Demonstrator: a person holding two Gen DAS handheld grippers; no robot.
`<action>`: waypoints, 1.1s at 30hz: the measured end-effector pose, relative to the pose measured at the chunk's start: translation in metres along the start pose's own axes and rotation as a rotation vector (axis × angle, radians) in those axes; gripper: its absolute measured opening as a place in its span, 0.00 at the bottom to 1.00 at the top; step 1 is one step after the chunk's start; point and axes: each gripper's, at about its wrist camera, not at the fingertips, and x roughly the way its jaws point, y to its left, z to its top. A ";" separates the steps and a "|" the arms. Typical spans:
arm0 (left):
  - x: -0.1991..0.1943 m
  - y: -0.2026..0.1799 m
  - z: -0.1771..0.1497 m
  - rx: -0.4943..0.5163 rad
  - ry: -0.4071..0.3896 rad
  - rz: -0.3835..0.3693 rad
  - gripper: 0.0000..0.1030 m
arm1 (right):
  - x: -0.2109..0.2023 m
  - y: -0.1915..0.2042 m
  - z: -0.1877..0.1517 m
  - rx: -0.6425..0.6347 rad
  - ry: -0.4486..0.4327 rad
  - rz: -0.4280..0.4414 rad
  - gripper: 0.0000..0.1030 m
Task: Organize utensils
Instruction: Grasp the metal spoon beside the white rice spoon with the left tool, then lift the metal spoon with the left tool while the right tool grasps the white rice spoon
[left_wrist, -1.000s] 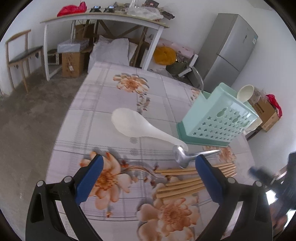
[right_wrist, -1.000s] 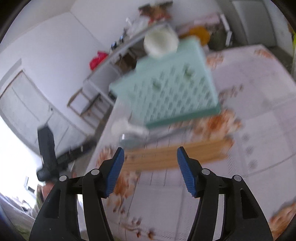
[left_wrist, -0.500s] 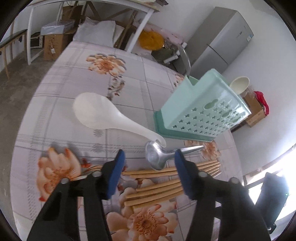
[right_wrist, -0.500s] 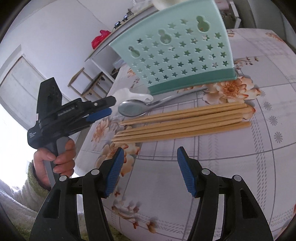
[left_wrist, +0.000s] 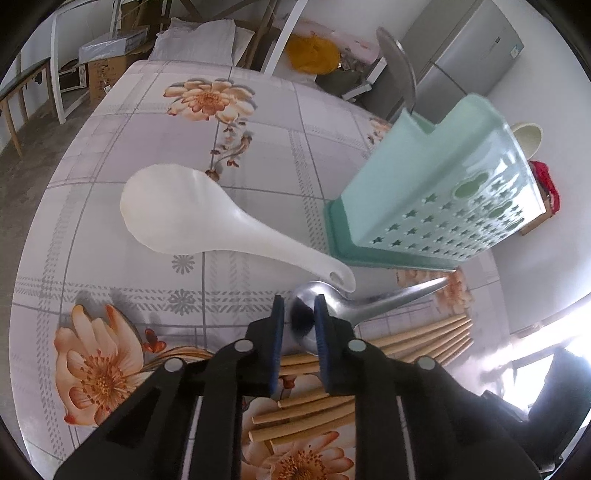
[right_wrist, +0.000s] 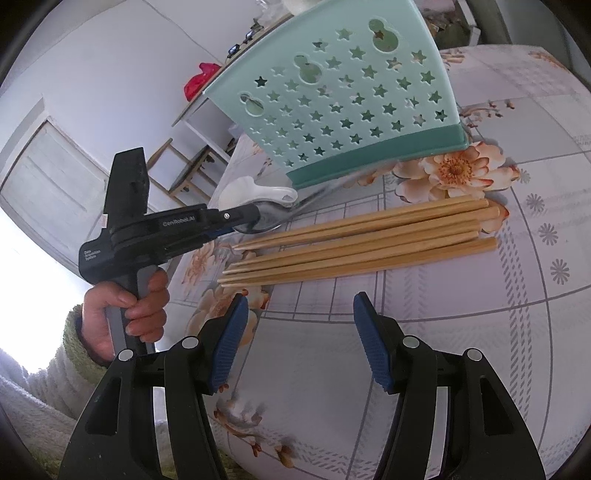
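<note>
So our left gripper (left_wrist: 299, 319) has dropped in from wide open and its jaws are closing around the metal spoon (left_wrist: 334, 308) bowl, first pickup basically underway, while the right gripper (right_wrist: 299, 341) jaws stay spread over the chopsticks (right_wrist: 365, 242).

The left tool's (left_wrist: 299, 314) fingers cover part of the metal spoon's (left_wrist: 373, 301) bowl, so whether their pads press it cannot be told as the jaws close. The spoon's handle tip slips behind the green holder (right_wrist: 343, 92) in the right wrist view. The chopsticks' (left_wrist: 424, 338) middle lengths lie hidden under the tool's black arms. The fridge (left_wrist: 476, 48) is cut off by the picture's edge.
</note>
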 end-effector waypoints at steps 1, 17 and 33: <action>0.000 0.000 -0.001 -0.002 -0.003 -0.001 0.14 | -0.001 -0.001 0.000 0.003 0.000 0.003 0.56; -0.015 -0.010 0.002 0.022 -0.087 0.000 0.07 | 0.001 -0.003 -0.003 0.025 -0.008 0.021 0.56; -0.071 -0.006 -0.008 0.004 -0.205 -0.026 0.02 | -0.009 0.013 -0.008 -0.014 -0.038 0.003 0.56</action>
